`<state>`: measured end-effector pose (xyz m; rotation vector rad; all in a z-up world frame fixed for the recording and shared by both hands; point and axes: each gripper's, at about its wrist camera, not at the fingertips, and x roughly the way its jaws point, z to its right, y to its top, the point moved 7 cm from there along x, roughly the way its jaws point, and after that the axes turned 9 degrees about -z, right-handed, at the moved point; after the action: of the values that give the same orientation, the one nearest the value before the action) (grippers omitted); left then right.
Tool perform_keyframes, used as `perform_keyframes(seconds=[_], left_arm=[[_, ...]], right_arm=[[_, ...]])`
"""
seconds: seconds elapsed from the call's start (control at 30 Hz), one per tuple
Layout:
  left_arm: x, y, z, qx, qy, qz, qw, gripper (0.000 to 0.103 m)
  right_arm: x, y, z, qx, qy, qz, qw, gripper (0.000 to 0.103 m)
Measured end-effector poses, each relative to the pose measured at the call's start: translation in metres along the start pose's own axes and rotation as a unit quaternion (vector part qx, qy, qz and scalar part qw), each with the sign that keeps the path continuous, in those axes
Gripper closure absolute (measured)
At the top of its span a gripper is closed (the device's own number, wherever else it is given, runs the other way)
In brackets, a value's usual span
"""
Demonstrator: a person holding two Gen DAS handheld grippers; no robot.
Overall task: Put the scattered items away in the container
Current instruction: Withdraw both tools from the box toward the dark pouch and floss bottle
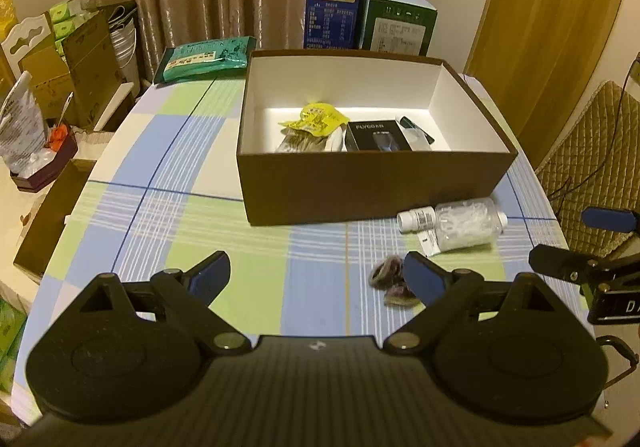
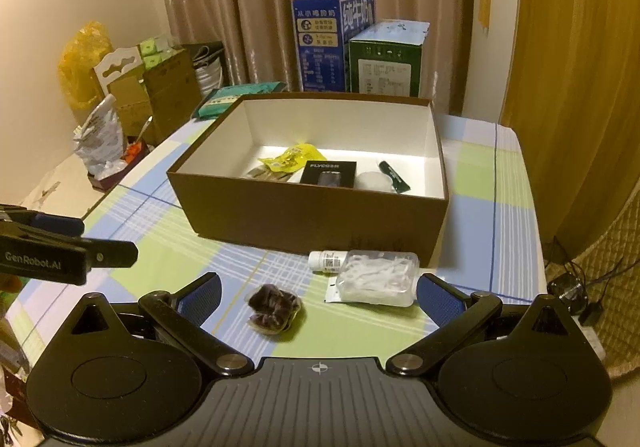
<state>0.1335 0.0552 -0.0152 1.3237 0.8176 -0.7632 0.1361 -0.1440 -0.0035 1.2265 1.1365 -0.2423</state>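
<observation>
In the left wrist view, the dark bundle (image 1: pixel 390 281) on the checked surface (image 1: pixel 180 207) is half covered by that gripper's own blue finger; it may be hair ties, but it is too blurred to tell. The brown box (image 1: pixel 360 187) hides the lower part of its contents behind its near wall. The right gripper (image 1: pixel 560 243) is cut off by the right edge there. Print on the small white bottle (image 2: pixel 328 260) is unreadable.

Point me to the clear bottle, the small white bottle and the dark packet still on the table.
clear bottle (image 2: pixel 376 283), right wrist view, middle of its body
small white bottle (image 2: pixel 326 260), right wrist view, its label
dark packet (image 2: pixel 274 307), right wrist view, its centre
</observation>
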Motion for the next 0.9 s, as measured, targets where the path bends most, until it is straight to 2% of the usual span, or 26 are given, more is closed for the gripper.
perform_keyframes(seconds=[0.2, 0.4, 0.6, 0.9], left_arm=[[-0.004, -0.012, 0.003, -0.001, 0.005, -0.001, 1.0, 0.011], [-0.003, -0.028, 0.007, 0.007, 0.007, -0.008, 0.9999, 0.011], [0.005, -0.044, 0.017, 0.022, -0.002, -0.024, 0.9995, 0.011], [0.02, -0.048, 0.038, 0.053, -0.028, -0.031, 0.9978, 0.011]], right_arm=[[-0.004, -0.013, -0.002, -0.002, 0.005, -0.006, 1.0, 0.002], [0.002, -0.037, 0.003, 0.011, 0.005, -0.036, 0.999, 0.002], [0.008, -0.055, 0.009, 0.025, 0.004, -0.06, 0.998, 0.002], [0.021, -0.06, 0.024, 0.047, -0.007, -0.061, 0.997, 0.002]])
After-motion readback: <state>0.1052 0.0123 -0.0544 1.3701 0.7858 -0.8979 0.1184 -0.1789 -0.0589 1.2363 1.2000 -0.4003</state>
